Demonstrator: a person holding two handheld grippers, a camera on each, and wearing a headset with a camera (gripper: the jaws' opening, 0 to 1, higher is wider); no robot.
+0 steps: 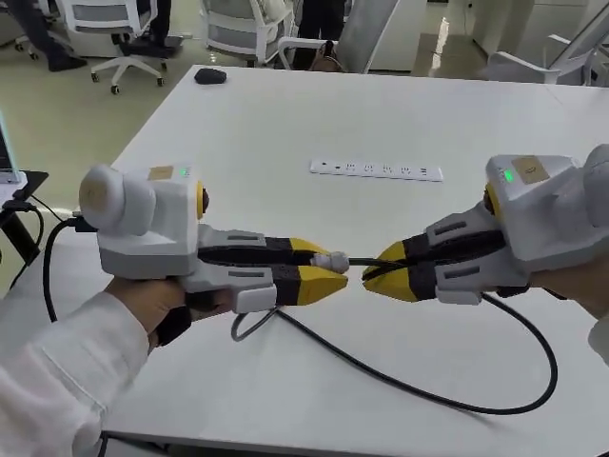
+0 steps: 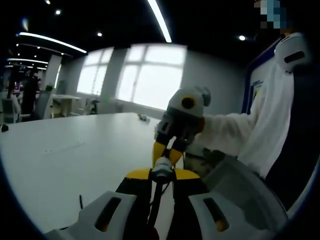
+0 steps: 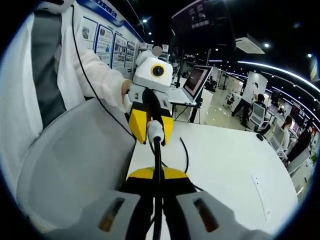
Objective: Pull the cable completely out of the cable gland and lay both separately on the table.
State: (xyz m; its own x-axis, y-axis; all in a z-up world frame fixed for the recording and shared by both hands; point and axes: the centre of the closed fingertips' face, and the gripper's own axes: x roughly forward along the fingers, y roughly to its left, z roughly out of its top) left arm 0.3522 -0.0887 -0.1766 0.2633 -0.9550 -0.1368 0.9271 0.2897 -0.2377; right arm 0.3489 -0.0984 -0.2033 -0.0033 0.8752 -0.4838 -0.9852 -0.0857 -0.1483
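Note:
A white cable gland [image 1: 331,260] sits between the yellow tips of my left gripper [image 1: 335,269], which is shut on it, above the white table [image 1: 285,133]. A black cable [image 1: 366,261] runs out of the gland to my right gripper [image 1: 378,269], shut on it a short way off. From there the cable loops down over the table [image 1: 476,405] and back under the left gripper. In the left gripper view the gland [image 2: 162,167] is held at my left gripper [image 2: 162,175], with the right gripper beyond. In the right gripper view the cable [image 3: 157,160] leads from my right gripper [image 3: 157,174] up to the gland [image 3: 155,131].
A white power strip [image 1: 376,170] lies on the table past the grippers. A small dark object [image 1: 210,76] rests near the far left corner. Office chairs [image 1: 114,29] stand behind the table. A person's sleeve [image 1: 48,390] is at the lower left.

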